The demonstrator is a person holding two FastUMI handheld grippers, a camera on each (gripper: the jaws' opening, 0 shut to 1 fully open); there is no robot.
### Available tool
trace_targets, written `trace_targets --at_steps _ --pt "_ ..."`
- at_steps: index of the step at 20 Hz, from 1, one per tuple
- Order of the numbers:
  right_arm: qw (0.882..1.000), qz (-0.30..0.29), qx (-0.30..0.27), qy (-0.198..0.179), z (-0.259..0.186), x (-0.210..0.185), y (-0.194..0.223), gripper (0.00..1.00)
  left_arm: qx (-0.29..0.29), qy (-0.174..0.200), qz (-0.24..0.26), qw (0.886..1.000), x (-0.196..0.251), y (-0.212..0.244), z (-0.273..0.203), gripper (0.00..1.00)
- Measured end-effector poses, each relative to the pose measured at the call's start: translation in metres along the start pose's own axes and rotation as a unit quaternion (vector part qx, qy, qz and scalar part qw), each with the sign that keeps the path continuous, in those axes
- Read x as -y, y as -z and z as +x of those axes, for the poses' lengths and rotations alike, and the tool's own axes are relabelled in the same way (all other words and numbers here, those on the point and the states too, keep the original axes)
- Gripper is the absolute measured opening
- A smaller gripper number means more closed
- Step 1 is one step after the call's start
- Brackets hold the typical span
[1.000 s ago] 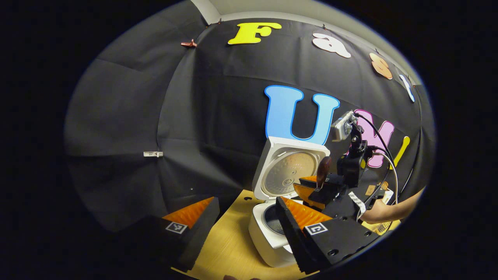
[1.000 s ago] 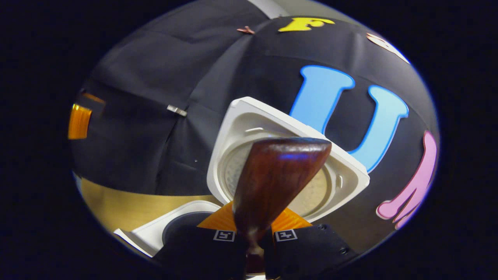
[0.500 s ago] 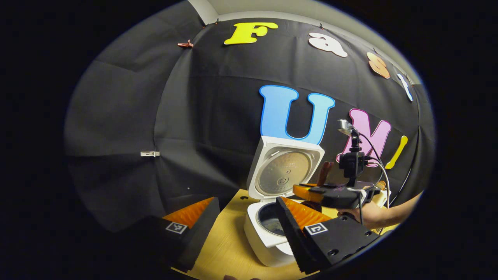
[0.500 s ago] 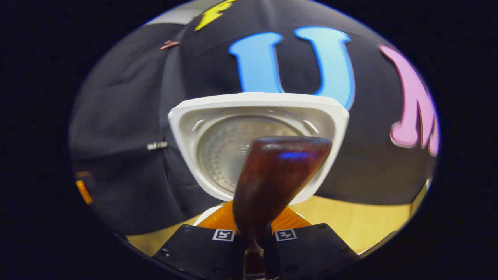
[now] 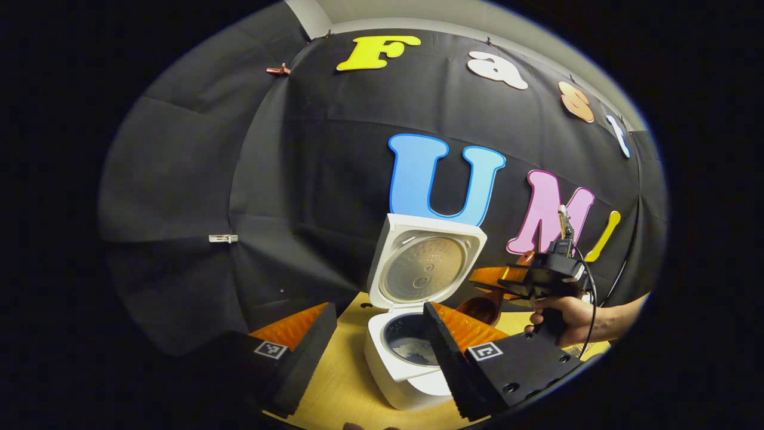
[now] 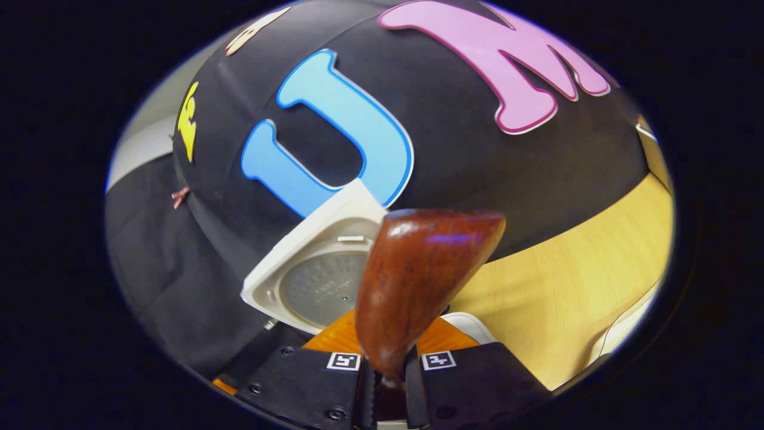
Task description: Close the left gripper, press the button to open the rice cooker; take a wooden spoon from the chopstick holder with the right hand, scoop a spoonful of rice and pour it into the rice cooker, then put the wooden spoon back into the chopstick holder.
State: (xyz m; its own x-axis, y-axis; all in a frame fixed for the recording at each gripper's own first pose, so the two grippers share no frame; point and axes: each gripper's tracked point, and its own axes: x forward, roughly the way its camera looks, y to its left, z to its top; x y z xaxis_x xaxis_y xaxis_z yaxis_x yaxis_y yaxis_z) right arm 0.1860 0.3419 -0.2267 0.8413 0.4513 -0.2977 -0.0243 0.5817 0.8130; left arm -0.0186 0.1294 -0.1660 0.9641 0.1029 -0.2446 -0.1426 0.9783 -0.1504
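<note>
The table (image 5: 346, 382) carries the rice cooker (image 5: 397, 370), which stands near the back wall. The cooker's lid (image 5: 425, 266) is raised upright on its rear hinge, and its inner plate faces forward. The pot (image 5: 410, 348) is exposed, with a pale layer of rice visible on its bottom.

The left gripper (image 5: 376, 340) sits low in front of the cooker. Its two fingers are spread wide apart, one on each side of the cooker body, and pinch nothing.

The right gripper (image 5: 507, 280), held by a hand (image 5: 561, 313), is just right of the cooker. In the right gripper view, its fingers (image 6: 334, 382) are pressed against the handle of the spoon (image 6: 418, 280). The spoon's bowl (image 5: 480, 307) hangs just beside the cooker's right rim, above the table.
</note>
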Motion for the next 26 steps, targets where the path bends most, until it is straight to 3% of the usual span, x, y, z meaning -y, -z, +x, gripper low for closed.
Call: trace_targets --at_steps 4,7,9,16,21,26 --pt "0.999 0.033 0.042 -0.007 -0.04 0.013 -0.048 0.22 0.002 0.017 0.008 1.0 0.021 -0.004 0.003 0.94" --pt "0.996 0.055 0.076 0.001 -0.074 0.044 -0.09 0.22 0.004 0.03 0.009 1.0 0.042 -0.008 0.006 0.94" --pt "0.992 0.04 0.115 0.035 -0.129 0.1 -0.143 0.22 0.005 0.044 0.02 0.999 0.068 -0.009 0.011 0.94" --pt "0.98 -0.03 0.157 0.117 -0.229 0.208 -0.215 0.22 0.004 0.06 0.032 0.998 0.114 -0.012 0.028 0.94" --pt "0.97 -0.066 0.156 0.176 -0.292 0.281 -0.229 0.22 0.005 0.056 0.036 0.998 0.14 -0.016 0.035 0.94" --pt "0.96 -0.116 0.12 0.226 -0.327 0.353 -0.205 0.22 -0.007 0.051 0.044 0.998 0.162 -0.015 0.034 0.94"
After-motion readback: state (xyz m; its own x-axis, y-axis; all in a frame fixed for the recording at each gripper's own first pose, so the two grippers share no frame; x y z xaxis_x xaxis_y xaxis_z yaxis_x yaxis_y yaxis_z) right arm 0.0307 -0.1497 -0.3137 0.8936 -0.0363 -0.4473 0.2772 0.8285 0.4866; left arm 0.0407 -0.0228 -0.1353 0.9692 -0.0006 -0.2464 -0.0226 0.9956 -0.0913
